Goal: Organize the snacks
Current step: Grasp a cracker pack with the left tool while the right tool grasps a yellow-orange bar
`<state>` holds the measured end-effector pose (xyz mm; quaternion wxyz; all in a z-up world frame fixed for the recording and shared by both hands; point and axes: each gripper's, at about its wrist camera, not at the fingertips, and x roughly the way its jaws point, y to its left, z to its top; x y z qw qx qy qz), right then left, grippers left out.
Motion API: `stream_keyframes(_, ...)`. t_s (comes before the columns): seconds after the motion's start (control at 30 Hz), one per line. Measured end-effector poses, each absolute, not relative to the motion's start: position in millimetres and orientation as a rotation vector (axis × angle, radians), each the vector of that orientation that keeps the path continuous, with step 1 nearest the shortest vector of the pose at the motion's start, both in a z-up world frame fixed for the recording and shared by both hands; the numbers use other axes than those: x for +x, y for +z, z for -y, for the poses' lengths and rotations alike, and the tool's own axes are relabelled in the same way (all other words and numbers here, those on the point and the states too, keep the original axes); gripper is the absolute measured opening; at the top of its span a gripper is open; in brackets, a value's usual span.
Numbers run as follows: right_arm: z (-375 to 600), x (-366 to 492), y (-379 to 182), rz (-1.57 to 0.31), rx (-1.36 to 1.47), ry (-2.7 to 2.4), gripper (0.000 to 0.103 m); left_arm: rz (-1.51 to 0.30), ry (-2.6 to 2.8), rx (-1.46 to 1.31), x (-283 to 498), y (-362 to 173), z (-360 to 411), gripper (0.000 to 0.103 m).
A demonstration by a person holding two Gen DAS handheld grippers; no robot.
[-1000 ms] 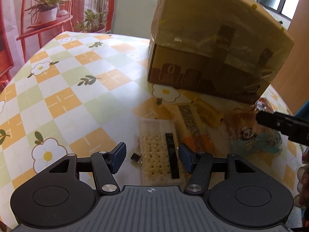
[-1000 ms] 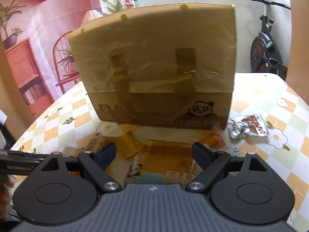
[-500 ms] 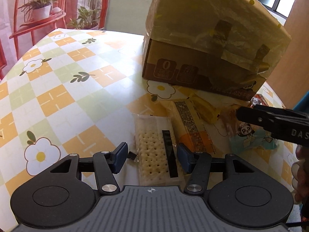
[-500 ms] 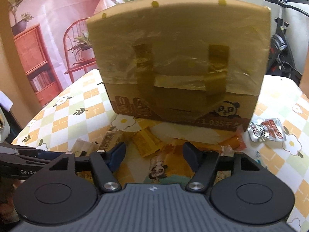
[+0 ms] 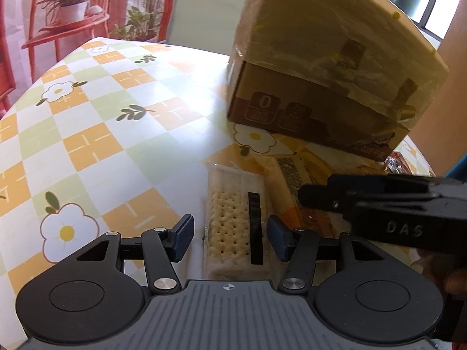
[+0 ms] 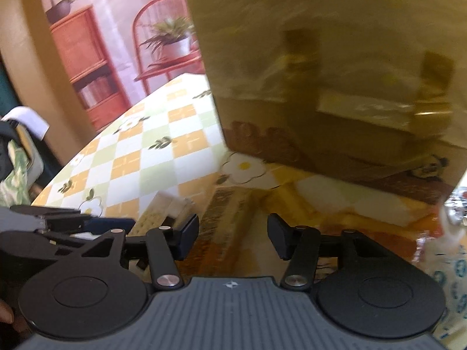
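The cracker packet lies flat on the tablecloth, well in from its edges, just in front of the big taped cardboard box. I have my left gripper straddling its near end, one blue pad on each long side; the jaws are part open and I see a sliver of gap on both sides, so nothing is gripped yet. I hold it there because the packet's long sides line up with the pads.

Just right of the crackers lies a long orange-and-brown wrapper, touching or slightly overlapping them, part of the loose heap of snacks along the box's front. My right gripper hangs over that wrapper. Its jaws have just been closing, the wrapper lies between them, but the blurred view shows no pad contact. Both tools crowd the same spot, so I judge they could knock together.
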<state>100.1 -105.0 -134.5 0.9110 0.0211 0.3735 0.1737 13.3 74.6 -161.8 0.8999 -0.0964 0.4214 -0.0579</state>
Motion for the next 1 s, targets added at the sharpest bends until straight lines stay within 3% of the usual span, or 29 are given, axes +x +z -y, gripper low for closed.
stream_keyframes(0.13, 101, 106, -143, -0.804, 0.053, 0.365, 0.05, -0.871, -0.113, -0.205, 15, -162, -77, 0.058)
stream_keyframes(0.33, 108, 103, -144, -0.798, 0.102, 0.375, 0.036, -0.87, -0.104, -0.214, 16, -162, -77, 0.059)
stream_keyframes(0.7, 116, 95, -138, -0.773, 0.071, 0.308, 0.036, -0.874, -0.102, -0.242, 15, -165, -81, 0.059)
stream_keyframes(1.0, 107, 101, -144, -0.788, 0.036, 0.352, 0.043, -0.876, -0.105, -0.251, 16, -166, -84, 0.059)
